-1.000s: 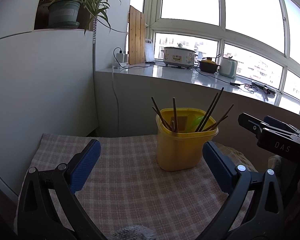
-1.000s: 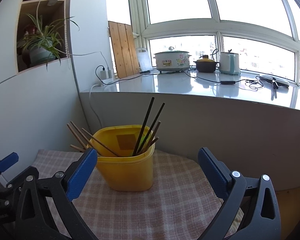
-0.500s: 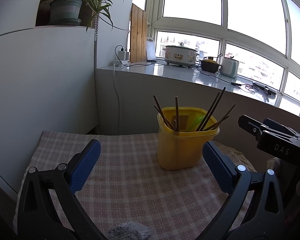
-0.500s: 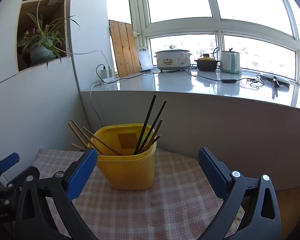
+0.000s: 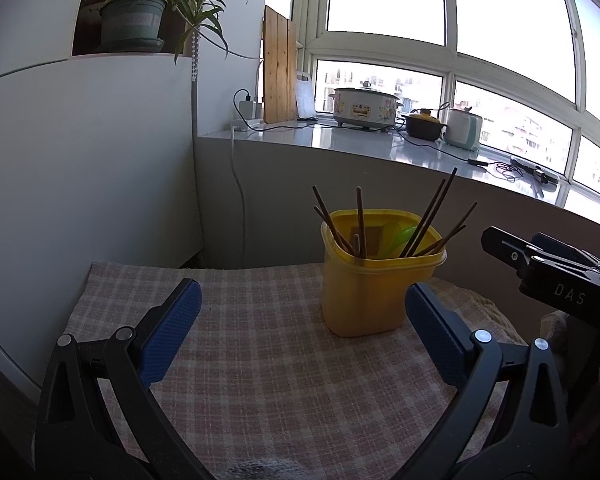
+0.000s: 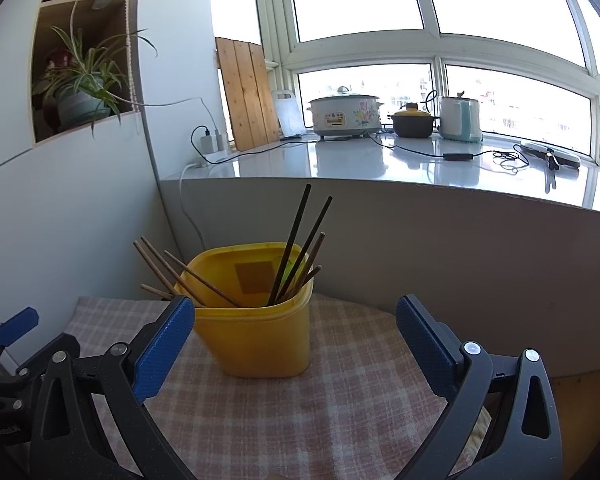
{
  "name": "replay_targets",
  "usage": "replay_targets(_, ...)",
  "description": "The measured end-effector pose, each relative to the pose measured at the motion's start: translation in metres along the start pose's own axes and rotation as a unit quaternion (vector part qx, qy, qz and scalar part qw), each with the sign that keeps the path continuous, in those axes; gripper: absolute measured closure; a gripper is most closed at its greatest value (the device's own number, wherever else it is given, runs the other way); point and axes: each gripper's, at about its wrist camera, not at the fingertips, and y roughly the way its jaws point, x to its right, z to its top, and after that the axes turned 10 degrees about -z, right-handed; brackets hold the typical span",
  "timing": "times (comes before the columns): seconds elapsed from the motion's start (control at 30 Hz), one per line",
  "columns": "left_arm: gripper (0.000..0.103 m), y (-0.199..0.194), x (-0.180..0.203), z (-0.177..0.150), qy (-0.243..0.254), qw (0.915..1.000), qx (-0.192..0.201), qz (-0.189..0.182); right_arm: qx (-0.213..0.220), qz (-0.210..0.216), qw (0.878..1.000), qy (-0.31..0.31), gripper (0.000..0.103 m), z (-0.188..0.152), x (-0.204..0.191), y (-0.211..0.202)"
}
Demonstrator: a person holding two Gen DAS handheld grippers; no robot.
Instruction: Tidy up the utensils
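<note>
A yellow plastic tub [image 5: 364, 296] [image 6: 256, 340] stands on a checked cloth and holds several brown chopsticks [image 5: 428, 216] [image 6: 296, 240] leaning on its rim, plus a green spoon [image 5: 400, 236]. My left gripper [image 5: 300, 316] is open, empty, and hangs above the cloth just short of the tub, which sits toward its right finger. My right gripper [image 6: 296, 328] is also open and empty, the tub behind the gap, close to its left finger. The right gripper's black body [image 5: 548, 272] shows at the right edge of the left wrist view.
The checked cloth [image 5: 260, 360] [image 6: 340, 400] covers a small table set against a white wall and a low ledge. On the ledge stand a cooker [image 6: 346, 116], a dark pot [image 6: 414, 124], a kettle [image 6: 460, 120] and cables. A potted plant [image 5: 132, 20] sits on a shelf.
Both views have risen and pulled back slightly, so the tub sits a little lower in each. Both grippers stay open and nothing in the tub has shifted.
</note>
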Motion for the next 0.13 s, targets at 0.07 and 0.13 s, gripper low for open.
replay_targets(0.07,0.000,-0.0005,0.0001,-0.0001,0.000,1.0000,0.001,0.000,-0.002,0.000,1.000,0.000,0.003,-0.0006,-0.0004,0.0005)
replay_targets(0.13,0.000,-0.0005,-0.0003,-0.0001,-0.002,1.0000,0.001,0.001,-0.002,0.000,1.000,0.000,0.003,-0.0009,-0.0010,0.0004)
